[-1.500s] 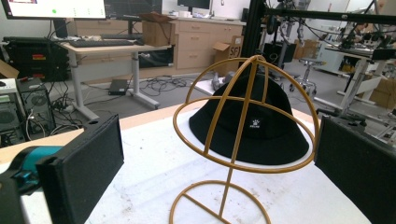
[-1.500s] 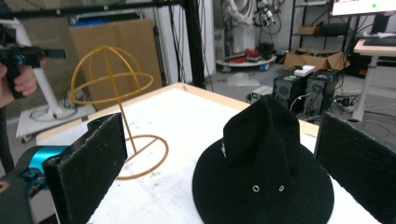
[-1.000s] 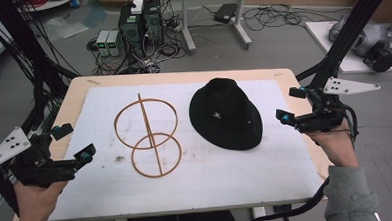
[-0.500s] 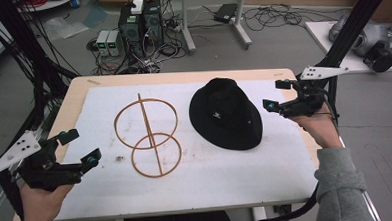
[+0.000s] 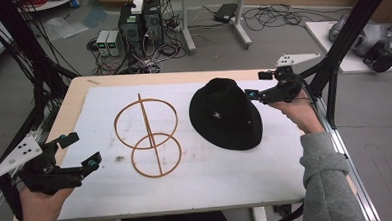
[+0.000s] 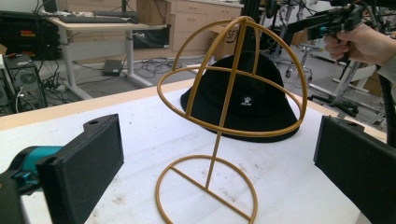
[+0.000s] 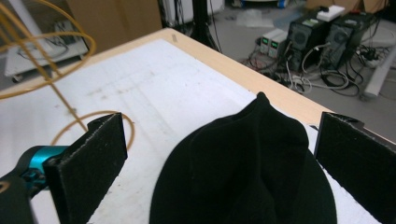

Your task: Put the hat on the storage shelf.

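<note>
On the counter we see a wire stand beside a black hat, which looks soft and light, so we judge its brim or crown best to pinch. Both tongs gape wide, the right tongs beside the hat, the left tongs near the stand.

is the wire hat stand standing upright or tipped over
Upright: the hat stand rests on its ring base, stem rising to the dome above the white mat.

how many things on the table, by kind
hat: 1
wire stand: 1
total: 2
</note>
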